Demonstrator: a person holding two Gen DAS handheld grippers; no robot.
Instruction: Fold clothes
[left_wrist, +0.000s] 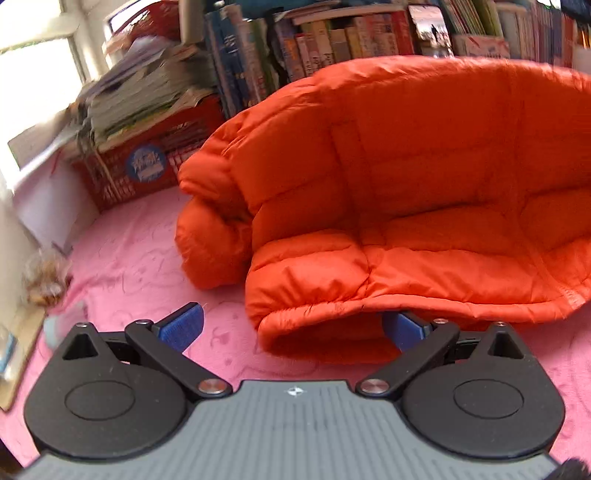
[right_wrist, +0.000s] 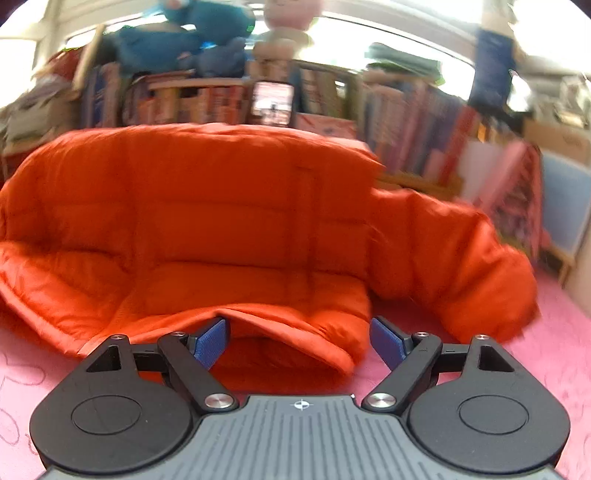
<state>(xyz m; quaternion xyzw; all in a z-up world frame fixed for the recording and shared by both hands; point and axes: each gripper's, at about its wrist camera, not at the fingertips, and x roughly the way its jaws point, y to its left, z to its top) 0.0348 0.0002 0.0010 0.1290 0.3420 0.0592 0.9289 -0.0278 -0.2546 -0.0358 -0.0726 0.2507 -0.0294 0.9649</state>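
Observation:
An orange puffer jacket (left_wrist: 406, 177) lies spread on a pink blanket (left_wrist: 140, 258), its quilted body rising toward the back. In the left wrist view my left gripper (left_wrist: 293, 328) stands wide open at the jacket's near-left hem corner. Its right fingertip (left_wrist: 404, 330) is tucked under the hem, and its left fingertip (left_wrist: 181, 328) is over bare blanket. In the right wrist view the jacket (right_wrist: 221, 221) fills the middle, one sleeve (right_wrist: 472, 258) trailing right. My right gripper (right_wrist: 298, 345) is open with the near-right hem corner between its blue pads.
A bookshelf (left_wrist: 332, 40) packed with books runs along the back. At the left a red box (left_wrist: 147, 162) carries a stack of papers beside a bright window. Plush toys (right_wrist: 192, 33) sit on top of the shelf. Pink blanket (right_wrist: 554, 350) shows to the right of the sleeve.

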